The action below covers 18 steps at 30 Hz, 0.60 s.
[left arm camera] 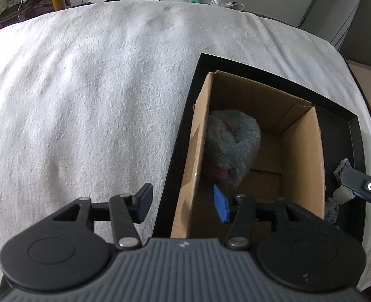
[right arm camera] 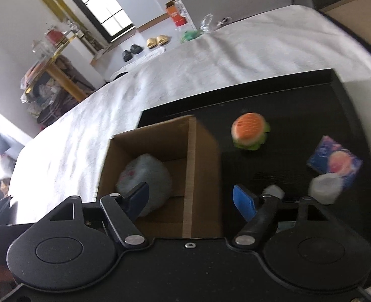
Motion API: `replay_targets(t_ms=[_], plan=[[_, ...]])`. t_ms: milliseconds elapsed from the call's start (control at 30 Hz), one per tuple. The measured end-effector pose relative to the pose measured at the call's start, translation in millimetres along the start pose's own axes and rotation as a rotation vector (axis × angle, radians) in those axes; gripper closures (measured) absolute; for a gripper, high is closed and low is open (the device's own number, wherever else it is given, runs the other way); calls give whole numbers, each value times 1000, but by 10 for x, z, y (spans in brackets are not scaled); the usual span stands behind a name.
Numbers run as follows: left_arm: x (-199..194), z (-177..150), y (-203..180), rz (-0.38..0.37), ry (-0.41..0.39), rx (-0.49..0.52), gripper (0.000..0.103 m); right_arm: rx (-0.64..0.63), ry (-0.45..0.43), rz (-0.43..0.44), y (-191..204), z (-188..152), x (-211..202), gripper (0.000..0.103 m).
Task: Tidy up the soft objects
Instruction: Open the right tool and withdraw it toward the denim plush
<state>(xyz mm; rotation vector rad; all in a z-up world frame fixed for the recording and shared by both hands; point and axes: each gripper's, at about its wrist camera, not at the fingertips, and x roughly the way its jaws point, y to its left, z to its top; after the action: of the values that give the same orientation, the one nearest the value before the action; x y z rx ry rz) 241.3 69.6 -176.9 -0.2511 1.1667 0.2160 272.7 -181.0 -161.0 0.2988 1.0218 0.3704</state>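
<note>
Blue-padded left gripper (left arm camera: 183,205) is hanging w/ fingers spread, nothing between, straddling the brown cardboard box (left arm camera: 300,166) wall. Your right gripper (right arm camera: 193,198) is likewise gaping empty. Grey fluffy plush toy (left arm camera: 232,146) is lying inside box; burger-shaped toy (right arm camera: 250,130) is sitting beyond on black tray (right arm camera: 298,95).
</note>
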Motion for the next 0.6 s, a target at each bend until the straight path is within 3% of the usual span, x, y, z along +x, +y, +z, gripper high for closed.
replay_targets(t_ms=[200,600], plan=[[-5,-9,-124,37,-15,37,42,37,-1,-23,-275,-56,-36,24],[37,-32,-340,111,-26,99,38,73,14,-50,-795,-259,68,19]])
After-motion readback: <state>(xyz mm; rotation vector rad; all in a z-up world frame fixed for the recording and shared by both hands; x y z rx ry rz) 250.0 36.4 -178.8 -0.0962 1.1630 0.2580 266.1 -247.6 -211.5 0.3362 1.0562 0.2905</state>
